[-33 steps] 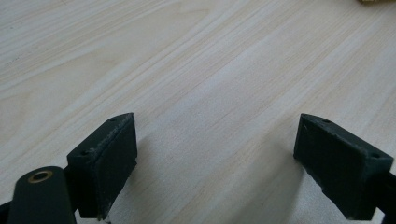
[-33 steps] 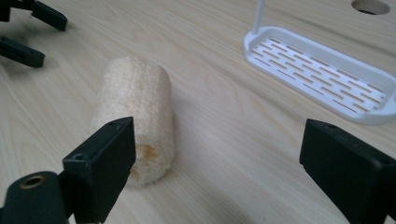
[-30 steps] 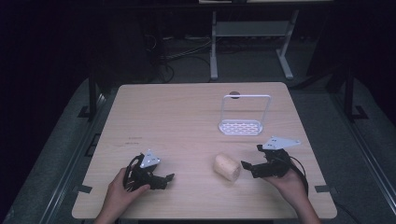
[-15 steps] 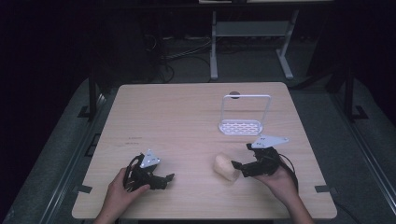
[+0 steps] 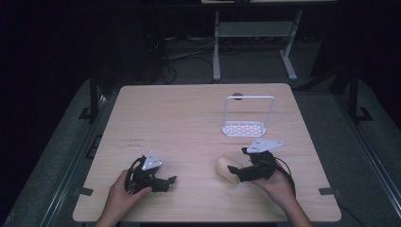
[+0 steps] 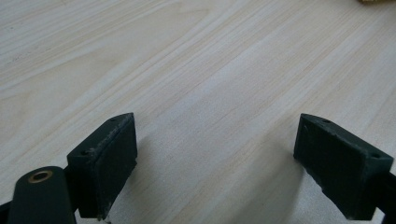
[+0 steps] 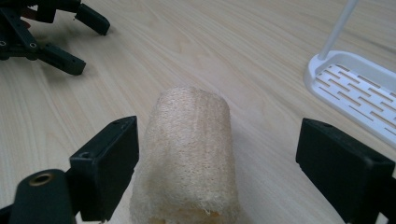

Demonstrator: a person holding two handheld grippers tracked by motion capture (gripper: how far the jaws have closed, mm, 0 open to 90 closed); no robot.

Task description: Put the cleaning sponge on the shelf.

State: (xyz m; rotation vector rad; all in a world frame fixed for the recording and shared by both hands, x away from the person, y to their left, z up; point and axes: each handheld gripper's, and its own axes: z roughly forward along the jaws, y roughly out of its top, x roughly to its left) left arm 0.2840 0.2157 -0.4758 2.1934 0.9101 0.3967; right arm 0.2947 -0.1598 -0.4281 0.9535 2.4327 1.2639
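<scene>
A pale beige loofah sponge (image 5: 225,168) (image 7: 189,149) lies on its side on the wooden table (image 5: 189,123), front right of centre. My right gripper (image 5: 235,172) (image 7: 219,177) is open, its jaws standing either side of the loofah, the left one almost against it. A white slotted holder (image 5: 243,127) (image 7: 355,88) with a tall wire handle stands just behind. My left gripper (image 5: 168,181) (image 6: 224,163) rests open at the front left with bare table between its jaws; it also appears far off as the other gripper (image 7: 42,32) in the right gripper view.
A small dark round hole (image 5: 237,95) marks the table's far edge behind the holder. Beyond the table stand a white metal frame (image 5: 255,33) and loose cables on a dark floor. Bare wood spreads across the table's middle and back left.
My right gripper has moved left and slightly nearer the loofah, which now lies between its jaws. The left gripper has stayed put.
</scene>
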